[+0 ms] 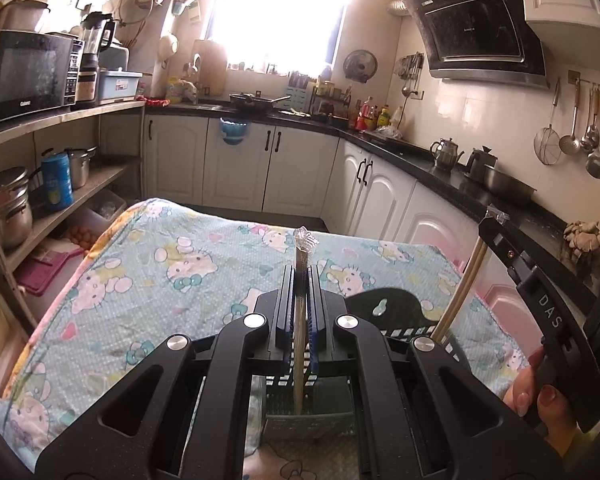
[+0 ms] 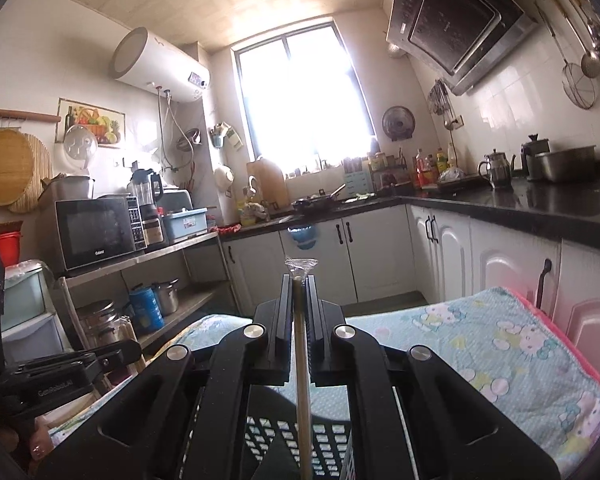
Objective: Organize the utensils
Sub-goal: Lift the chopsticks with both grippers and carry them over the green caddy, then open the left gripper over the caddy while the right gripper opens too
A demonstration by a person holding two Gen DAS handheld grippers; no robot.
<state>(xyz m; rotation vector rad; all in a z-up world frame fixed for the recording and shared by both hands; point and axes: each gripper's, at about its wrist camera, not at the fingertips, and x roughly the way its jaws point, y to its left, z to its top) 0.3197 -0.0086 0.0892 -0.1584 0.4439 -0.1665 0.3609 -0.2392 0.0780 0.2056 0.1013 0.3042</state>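
My left gripper [image 1: 301,270] is shut on a wrapped pair of chopsticks [image 1: 300,320], held upright with the lower end inside a dark slotted utensil basket [image 1: 404,316] on the table. My right gripper [image 2: 299,278] is shut on another wrapped pair of chopsticks [image 2: 302,380], upright, its lower end over or in the same basket [image 2: 276,440]. In the left wrist view the right gripper [image 1: 496,216] shows at the right with its chopsticks [image 1: 460,288] slanting down into the basket, a hand [image 1: 528,388] on its handle.
The table has a light blue cartoon-print cloth [image 1: 148,280]. White cabinets and a black counter [image 1: 440,176] with kettles run along the right. A shelf [image 1: 60,120] with a microwave and pots stands at the left. The left gripper's body [image 2: 52,384] shows at lower left.
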